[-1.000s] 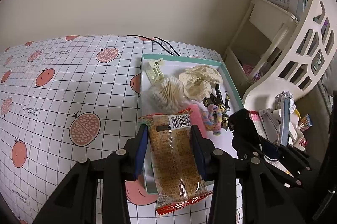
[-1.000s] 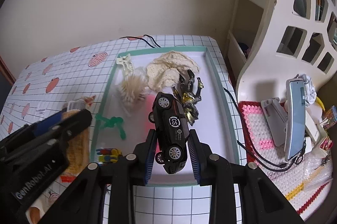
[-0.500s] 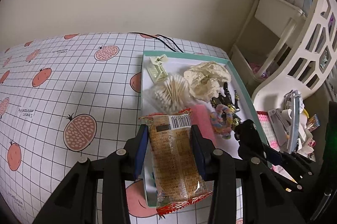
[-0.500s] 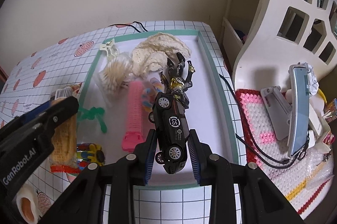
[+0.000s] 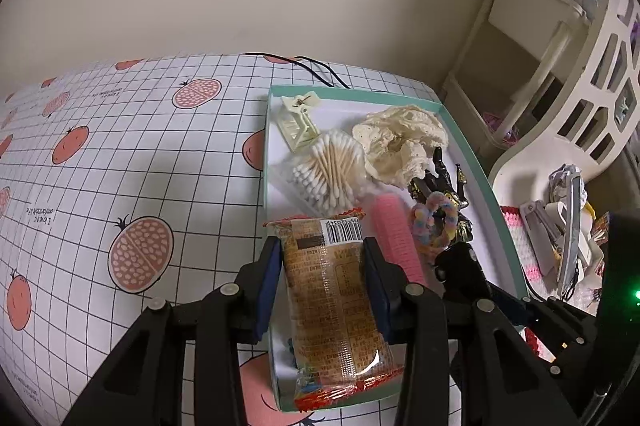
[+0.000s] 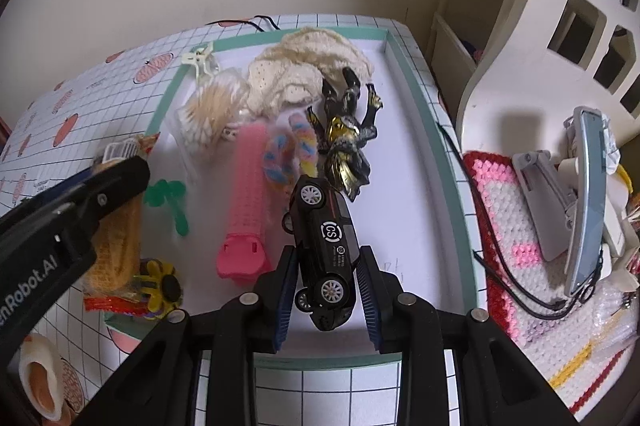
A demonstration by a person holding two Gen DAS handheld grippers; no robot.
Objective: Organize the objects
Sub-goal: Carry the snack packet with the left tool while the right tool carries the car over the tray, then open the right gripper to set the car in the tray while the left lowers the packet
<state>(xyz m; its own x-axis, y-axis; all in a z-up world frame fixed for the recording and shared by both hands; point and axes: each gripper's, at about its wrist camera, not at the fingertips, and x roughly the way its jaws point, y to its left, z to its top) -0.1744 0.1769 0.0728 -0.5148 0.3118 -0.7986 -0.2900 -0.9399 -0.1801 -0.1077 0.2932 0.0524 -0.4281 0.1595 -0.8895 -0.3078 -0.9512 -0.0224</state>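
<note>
While hovering over the tray (image 5: 476, 162): left claw (image 5: 323, 276) gripping snack packet (image 5: 336, 298), right claw (image 6: 325, 292) clamping toy car (image 6: 326, 246).

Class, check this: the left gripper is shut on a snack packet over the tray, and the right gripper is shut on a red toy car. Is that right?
One slip: the toy car is black, not red, as the right wrist view shows. The rest stands: the right gripper is shut on it, and the left gripper is shut on the snack packet over the tray.
</note>
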